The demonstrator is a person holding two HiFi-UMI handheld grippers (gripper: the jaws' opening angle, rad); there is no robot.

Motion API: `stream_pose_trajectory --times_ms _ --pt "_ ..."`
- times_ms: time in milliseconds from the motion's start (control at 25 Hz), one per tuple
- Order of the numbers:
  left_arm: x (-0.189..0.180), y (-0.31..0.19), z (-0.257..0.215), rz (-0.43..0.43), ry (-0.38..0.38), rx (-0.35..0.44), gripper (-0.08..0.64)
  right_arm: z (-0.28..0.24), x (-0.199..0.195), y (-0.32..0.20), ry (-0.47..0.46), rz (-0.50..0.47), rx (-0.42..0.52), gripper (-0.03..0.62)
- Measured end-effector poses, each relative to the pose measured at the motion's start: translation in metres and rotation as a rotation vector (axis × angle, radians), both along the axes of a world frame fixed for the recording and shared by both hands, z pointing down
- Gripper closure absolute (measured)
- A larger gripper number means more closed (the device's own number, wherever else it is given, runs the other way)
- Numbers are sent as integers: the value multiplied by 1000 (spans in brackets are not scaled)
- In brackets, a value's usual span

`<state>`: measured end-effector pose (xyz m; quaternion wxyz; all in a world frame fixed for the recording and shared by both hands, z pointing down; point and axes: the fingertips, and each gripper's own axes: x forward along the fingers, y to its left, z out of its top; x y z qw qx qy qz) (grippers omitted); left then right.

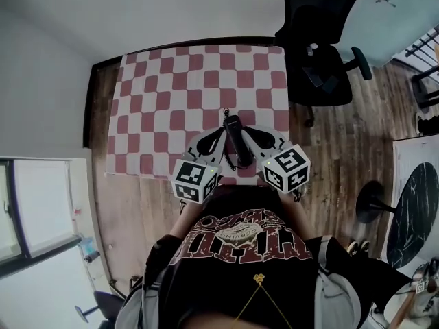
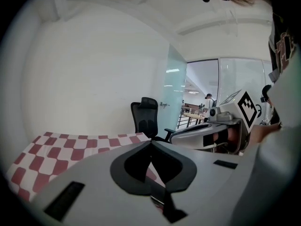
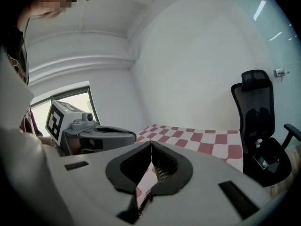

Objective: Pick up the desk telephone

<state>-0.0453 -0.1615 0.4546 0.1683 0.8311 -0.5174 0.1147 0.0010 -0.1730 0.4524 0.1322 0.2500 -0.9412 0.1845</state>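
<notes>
There were two grippers and one desk telephone. The telephone showed as a long black handset shape. It lay in the narrow space between the left gripper and the right gripper, over the near edge of the one table, which was covered with a red and white checkered cloth. I could not tell if the telephone rested on the cloth or was lifted from it.

In the left gripper view, the fingertips of the left gripper met, with nothing pressed between them. In the right gripper view, the right gripper also had its fingertips together, and one coiled cord was visible through the gap below them.

Each gripper carried one marker cube, so two in all. One black office chair stood beside the far right corner of the table.
</notes>
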Motion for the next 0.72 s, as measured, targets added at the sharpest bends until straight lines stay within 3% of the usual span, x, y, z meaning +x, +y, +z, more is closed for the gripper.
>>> stream_pose_trajectory --times_ms 440,720 --pt "11 -7 5 -38 26 -2 560 7 13 -11 7 -26 -1 574" --pt "10 -15 10 8 4 -11 560 8 11 -18 -3 21 -8 574"
